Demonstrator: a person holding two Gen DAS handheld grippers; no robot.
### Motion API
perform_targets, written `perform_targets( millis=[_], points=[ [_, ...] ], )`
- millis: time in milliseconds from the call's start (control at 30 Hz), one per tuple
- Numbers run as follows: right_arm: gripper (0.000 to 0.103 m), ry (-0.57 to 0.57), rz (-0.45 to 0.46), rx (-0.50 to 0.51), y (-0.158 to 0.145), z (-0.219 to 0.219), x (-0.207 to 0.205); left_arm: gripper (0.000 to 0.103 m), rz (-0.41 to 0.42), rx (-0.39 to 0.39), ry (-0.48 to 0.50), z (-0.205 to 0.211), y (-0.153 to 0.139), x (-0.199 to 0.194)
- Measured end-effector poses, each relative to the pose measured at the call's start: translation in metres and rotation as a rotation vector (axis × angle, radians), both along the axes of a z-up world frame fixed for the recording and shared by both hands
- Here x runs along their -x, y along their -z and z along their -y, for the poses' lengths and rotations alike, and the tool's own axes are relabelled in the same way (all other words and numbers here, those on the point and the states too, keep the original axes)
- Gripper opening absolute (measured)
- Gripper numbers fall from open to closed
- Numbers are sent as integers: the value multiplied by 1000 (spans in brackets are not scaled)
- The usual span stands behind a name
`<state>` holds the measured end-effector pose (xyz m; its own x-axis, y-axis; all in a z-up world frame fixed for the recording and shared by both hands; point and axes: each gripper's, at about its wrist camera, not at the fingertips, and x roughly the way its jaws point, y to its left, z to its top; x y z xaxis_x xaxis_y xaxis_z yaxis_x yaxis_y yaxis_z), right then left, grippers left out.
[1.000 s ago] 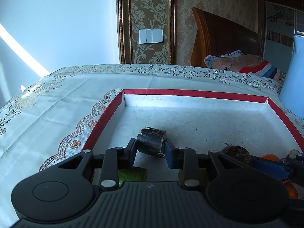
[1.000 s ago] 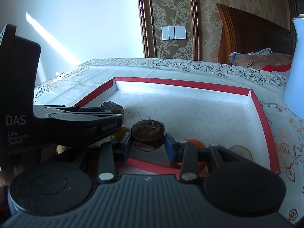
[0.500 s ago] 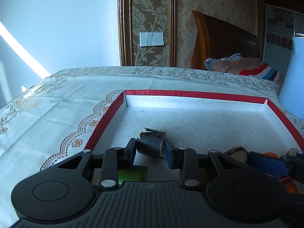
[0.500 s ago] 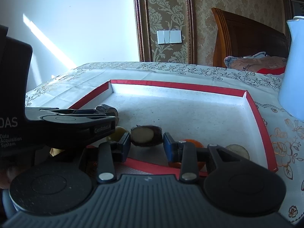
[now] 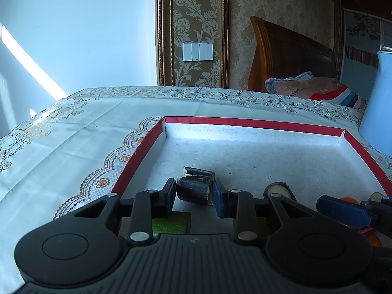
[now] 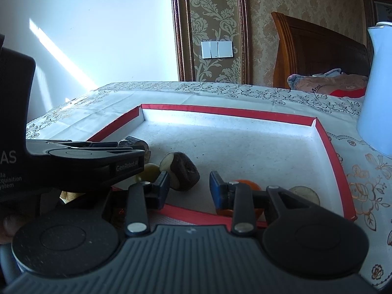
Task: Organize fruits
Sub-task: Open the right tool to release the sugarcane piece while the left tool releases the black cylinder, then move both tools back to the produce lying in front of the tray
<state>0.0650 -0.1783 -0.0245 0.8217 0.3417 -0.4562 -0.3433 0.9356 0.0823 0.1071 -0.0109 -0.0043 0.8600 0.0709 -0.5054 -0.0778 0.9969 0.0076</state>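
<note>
A red-rimmed white tray (image 5: 254, 122) lies on the patterned tablecloth; it also shows in the right wrist view (image 6: 227, 112). My left gripper (image 5: 194, 194) is shut on a dark cut fruit piece (image 5: 194, 188) low over the tray's near left part. My right gripper (image 6: 188, 183) is open; a dark brown round fruit piece with a pale cut face (image 6: 180, 171) lies tipped on the tray floor between its fingers, near the left one. The same piece shows in the left wrist view (image 5: 278, 191).
An orange fruit (image 6: 245, 183) and a pale round slice (image 6: 305, 193) lie in the tray's near right part. A yellowish fruit (image 6: 149, 171) sits by the left gripper's body (image 6: 85, 156). A green piece (image 5: 169, 224) lies under the left gripper. A white jug (image 6: 377, 88) stands at right.
My right gripper has opened and let go of the brown round piece, which tipped over onto the tray floor. My left gripper keeps its hold on the dark piece and has barely moved.
</note>
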Motion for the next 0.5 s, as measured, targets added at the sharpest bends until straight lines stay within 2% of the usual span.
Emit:
perform_targets(
  millis=[100,200,333,500],
  points=[
    [32,1,2,-4,0,1,0,72,29,2,-28,-3,-3,5],
    [32,2,4,-9,0,2,0,75,91,5,-37,-4,-9,14],
    [32,4,9,-15,0,4,2,75,82,-40,-28,2,-7,15],
    [32,9,22,-26,-2,7,7,75,86,-26,-30,-2,-7,19]
  ],
)
